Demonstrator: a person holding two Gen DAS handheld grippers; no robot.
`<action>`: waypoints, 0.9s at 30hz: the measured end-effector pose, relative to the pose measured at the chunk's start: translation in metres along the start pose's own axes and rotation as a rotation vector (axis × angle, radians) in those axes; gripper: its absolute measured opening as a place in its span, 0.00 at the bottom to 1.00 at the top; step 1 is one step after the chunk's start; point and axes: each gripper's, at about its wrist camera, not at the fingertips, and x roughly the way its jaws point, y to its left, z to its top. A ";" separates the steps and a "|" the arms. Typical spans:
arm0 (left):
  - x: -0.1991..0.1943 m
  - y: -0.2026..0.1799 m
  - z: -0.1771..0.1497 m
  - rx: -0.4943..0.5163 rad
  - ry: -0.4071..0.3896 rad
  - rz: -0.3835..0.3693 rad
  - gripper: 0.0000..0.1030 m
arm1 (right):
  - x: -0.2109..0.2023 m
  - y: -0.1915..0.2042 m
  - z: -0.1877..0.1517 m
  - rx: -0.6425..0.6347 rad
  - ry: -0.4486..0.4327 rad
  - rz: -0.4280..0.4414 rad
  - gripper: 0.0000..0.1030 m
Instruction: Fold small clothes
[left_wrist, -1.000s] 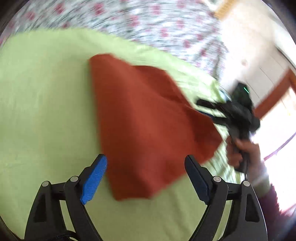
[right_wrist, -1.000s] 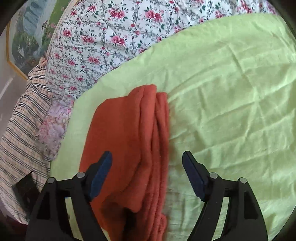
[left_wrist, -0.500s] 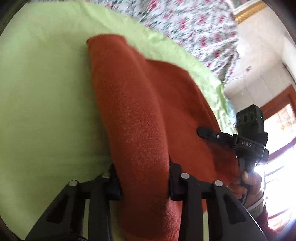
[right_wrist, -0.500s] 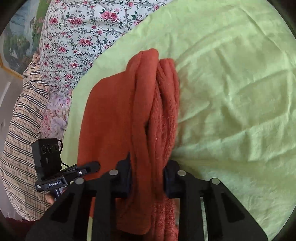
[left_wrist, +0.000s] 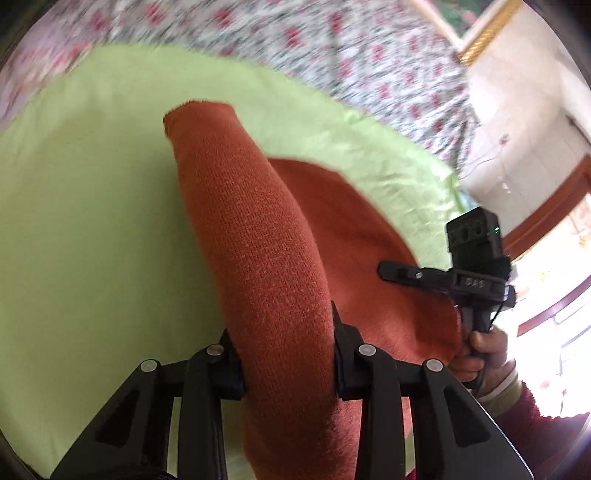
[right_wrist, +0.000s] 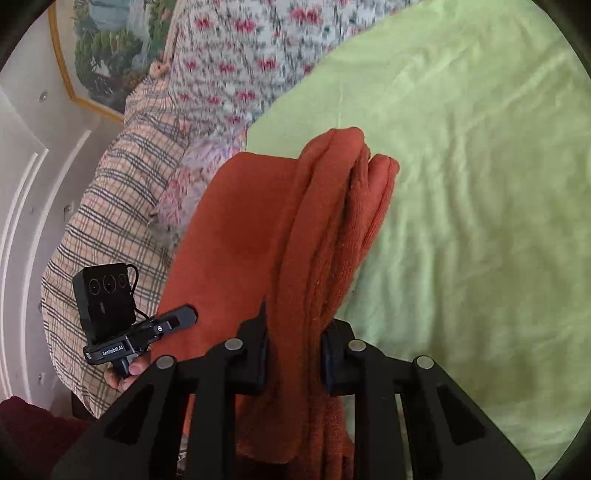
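A rust-orange knitted garment (left_wrist: 258, 258) lies folded on a light green sheet (left_wrist: 92, 221). My left gripper (left_wrist: 286, 354) is shut on one thick folded edge of it. My right gripper (right_wrist: 293, 354) is shut on the other bunched edge of the garment (right_wrist: 325, 229). The cloth is lifted between the two grippers and hangs over the sheet (right_wrist: 480, 184). Each gripper shows in the other's view: the right one (left_wrist: 406, 271) at the garment's right side, the left one (right_wrist: 177, 319) at its left side. The fingertips are hidden by the cloth.
A floral bedspread (left_wrist: 295, 48) lies beyond the green sheet. A checked blanket (right_wrist: 110, 229) and a framed picture (right_wrist: 96, 55) are at the left in the right wrist view. A wall and a wooden door frame (left_wrist: 546, 206) are at the right.
Both grippers were open over the garment a second ago. They closed on its two edges and have since raised the cloth off the sheet.
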 end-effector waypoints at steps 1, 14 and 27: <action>0.008 0.007 -0.003 -0.022 0.016 0.000 0.34 | 0.010 -0.004 -0.005 0.014 0.019 -0.013 0.22; 0.009 0.063 0.021 -0.222 -0.067 -0.119 0.63 | -0.020 0.018 0.011 -0.092 -0.009 -0.238 0.52; 0.074 0.127 0.146 -0.348 -0.071 -0.107 0.08 | -0.002 0.036 0.026 -0.110 -0.039 -0.219 0.48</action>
